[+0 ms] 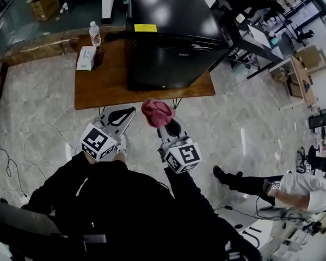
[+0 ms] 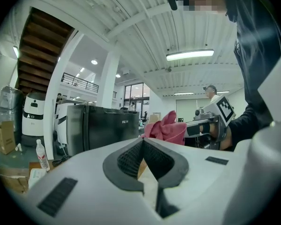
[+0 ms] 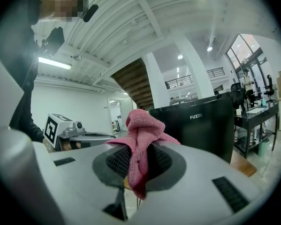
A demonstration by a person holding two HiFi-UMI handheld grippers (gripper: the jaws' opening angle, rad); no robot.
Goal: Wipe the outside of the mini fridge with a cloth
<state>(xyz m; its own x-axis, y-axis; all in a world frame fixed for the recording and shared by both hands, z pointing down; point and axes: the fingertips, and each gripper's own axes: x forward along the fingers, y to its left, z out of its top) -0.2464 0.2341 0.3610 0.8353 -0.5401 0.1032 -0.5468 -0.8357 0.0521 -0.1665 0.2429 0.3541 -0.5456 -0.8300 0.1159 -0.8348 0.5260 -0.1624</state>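
Head view, looking steeply down: a boxy black mini fridge [image 1: 168,42] with a yellow sticker on its top stands at the right end of a brown wooden table [image 1: 103,86]. A clear plastic water bottle [image 1: 94,33] and a white-and-green tissue pack [image 1: 86,58] sit near the table's left end, well apart from the fridge. Both grippers hang over the pale marble floor on the person's side of the table, short of the fridge front. The right gripper [image 1: 165,123] has its jaws clamped on a crumpled pink terry cloth [image 1: 157,112] – in the right gripper view the fabric bunches above the dark ribbed pads [image 3: 114,161] and a strip hangs down between them. The left gripper [image 1: 127,113] is just beside it, jaws pressed together at the tips with nothing between them. The cloth touches neither fridge nor table.
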